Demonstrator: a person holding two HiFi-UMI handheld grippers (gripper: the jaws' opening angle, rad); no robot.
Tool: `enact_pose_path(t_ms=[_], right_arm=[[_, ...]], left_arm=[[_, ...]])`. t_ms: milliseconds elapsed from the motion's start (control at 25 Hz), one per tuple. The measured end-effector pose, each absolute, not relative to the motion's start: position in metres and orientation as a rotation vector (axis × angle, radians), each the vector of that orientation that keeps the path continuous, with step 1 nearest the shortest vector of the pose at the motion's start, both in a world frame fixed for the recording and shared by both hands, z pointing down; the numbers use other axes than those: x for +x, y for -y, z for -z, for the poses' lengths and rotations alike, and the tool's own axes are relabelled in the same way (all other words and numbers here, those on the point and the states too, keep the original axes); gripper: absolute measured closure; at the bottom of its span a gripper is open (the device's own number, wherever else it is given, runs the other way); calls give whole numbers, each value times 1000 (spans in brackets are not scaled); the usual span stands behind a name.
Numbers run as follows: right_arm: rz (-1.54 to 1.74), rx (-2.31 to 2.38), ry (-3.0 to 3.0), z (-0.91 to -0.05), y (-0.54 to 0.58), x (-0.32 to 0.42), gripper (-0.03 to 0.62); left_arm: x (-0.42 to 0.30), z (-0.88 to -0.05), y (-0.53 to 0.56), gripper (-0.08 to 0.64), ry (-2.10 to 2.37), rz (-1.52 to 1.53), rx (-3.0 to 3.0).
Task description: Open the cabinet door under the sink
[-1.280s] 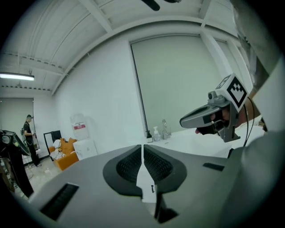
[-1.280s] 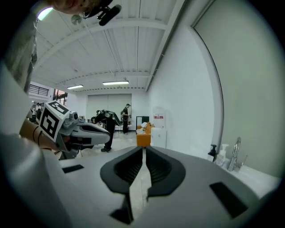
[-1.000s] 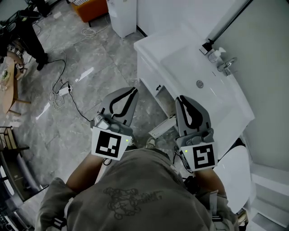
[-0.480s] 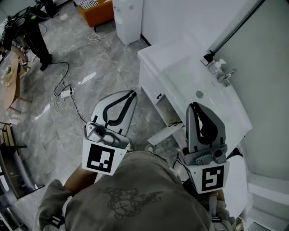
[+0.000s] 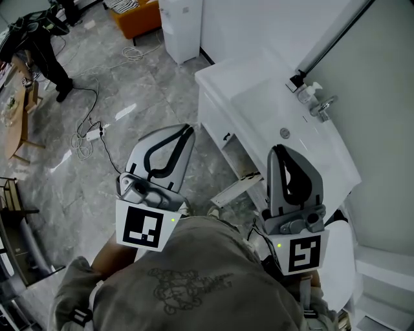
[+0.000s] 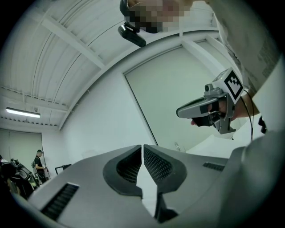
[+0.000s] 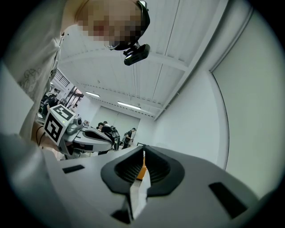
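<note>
The white vanity [image 5: 217, 110] holds the sink [image 5: 284, 106]. Below it one cabinet door [image 5: 236, 188] stands swung out over the floor, and a dark opening [image 5: 242, 167] shows behind it. A small dark handle [image 5: 226, 137] sits on the cabinet front further left. My left gripper [image 5: 188, 130] hovers over the floor in front of the cabinet, shut and empty; its tips meet [image 6: 142, 149] in the left gripper view. My right gripper [image 5: 278, 150] is raised over the sink's front edge, above the swung-out door, jaws shut on nothing [image 7: 143, 154].
A faucet [image 5: 325, 105] and a soap bottle [image 5: 306, 92] stand at the sink's back. A white toilet [image 5: 341, 249] is at the lower right. Cables and a power strip [image 5: 92, 132] lie on the grey tile floor. An orange bin [image 5: 132, 14] and a white unit [image 5: 181, 26] stand further off.
Both grippers have risen towards the head camera and look larger. The right one has shifted from in front of the cabinet to over the sink's edge. The door stays swung out.
</note>
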State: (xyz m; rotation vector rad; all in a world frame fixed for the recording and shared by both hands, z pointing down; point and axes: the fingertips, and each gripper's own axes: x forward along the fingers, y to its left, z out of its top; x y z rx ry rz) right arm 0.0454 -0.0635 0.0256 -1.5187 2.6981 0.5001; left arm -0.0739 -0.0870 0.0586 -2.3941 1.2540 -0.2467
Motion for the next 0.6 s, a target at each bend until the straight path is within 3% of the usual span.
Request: enact_pose_path(t_ms=[600], right_arm=[[-387, -1453, -2727, -37, 70, 50, 558]], left_arm=[[-74, -58, 92, 532, -1261, 260, -2381]])
